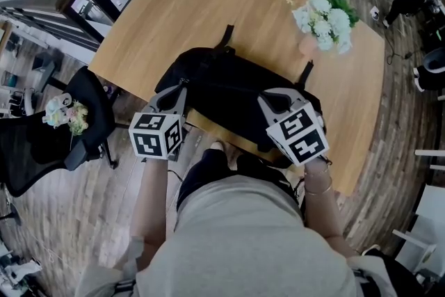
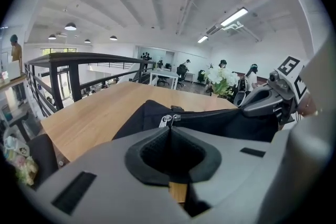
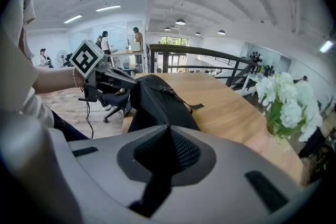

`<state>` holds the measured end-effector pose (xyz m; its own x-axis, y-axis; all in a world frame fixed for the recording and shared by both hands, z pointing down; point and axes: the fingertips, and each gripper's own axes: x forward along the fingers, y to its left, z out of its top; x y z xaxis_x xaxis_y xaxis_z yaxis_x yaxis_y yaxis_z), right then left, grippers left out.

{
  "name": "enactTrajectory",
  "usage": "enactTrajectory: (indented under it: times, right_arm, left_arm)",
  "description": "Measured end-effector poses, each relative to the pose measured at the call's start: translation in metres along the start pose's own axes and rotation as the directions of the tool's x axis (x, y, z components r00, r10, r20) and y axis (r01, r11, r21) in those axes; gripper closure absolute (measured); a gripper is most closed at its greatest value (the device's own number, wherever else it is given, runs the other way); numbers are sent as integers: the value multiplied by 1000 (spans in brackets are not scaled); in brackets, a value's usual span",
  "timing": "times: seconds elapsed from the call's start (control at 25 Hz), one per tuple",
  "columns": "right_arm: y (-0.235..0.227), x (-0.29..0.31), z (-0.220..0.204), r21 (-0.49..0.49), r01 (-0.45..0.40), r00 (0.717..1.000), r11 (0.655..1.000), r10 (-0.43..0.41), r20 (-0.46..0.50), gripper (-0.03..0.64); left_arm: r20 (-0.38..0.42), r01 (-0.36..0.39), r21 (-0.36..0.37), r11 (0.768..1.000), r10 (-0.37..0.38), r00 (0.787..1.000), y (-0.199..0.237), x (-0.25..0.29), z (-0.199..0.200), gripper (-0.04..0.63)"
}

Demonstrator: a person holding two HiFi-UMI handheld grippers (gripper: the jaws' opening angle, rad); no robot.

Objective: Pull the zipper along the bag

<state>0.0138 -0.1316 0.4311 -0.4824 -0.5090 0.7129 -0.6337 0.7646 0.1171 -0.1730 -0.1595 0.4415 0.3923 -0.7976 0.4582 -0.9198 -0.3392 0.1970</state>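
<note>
A black bag (image 1: 229,90) lies across the near edge of the wooden table (image 1: 160,17). My left gripper (image 1: 183,85) is at the bag's left end. In the left gripper view its jaws (image 2: 169,128) are together, and the silver zipper pull (image 2: 165,120) sticks out right at their tips, on the zipper line that runs right along the bag's top (image 2: 220,122). My right gripper (image 1: 265,99) is at the bag's right end. Its jaws (image 3: 168,127) are closed on black bag fabric (image 3: 157,102), which also shows in the gap beneath them.
A bunch of white flowers (image 1: 323,21) stands on the table's far right, close beside the right gripper (image 3: 286,105). A black office chair (image 1: 83,115) stands on the floor to the left. A dark railing (image 2: 68,60) runs behind the table. A person's legs are under the near edge.
</note>
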Motion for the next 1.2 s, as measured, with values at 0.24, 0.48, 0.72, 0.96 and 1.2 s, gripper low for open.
enactTrajectory:
  times: [0.24, 0.48, 0.72, 0.96, 1.2]
  right_arm:
    - [3, -2, 2, -37, 6, 1000, 999, -6, -4, 588]
    - [2, -3, 2, -44, 48, 999, 998, -48, 13, 580]
    - [7, -4, 1, -38, 28, 1000, 999, -28, 1, 553]
    - [3, -17, 7, 11, 28, 998, 1000, -28, 51, 515]
    - [0, -31, 18, 108, 26, 985, 994, -44, 166, 546]
  left_arm:
    - [13, -33, -10, 999, 33, 999, 0, 2, 0, 574]
    - [27, -62, -27, 998, 63, 998, -1, -1, -2, 574]
    - [23, -65, -18, 998, 66, 998, -12, -5, -1, 572]
    - [48, -39, -8, 999, 39, 998, -34, -13, 12, 540]
    - [105, 75, 2, 997, -75, 992, -75, -16, 34, 541]
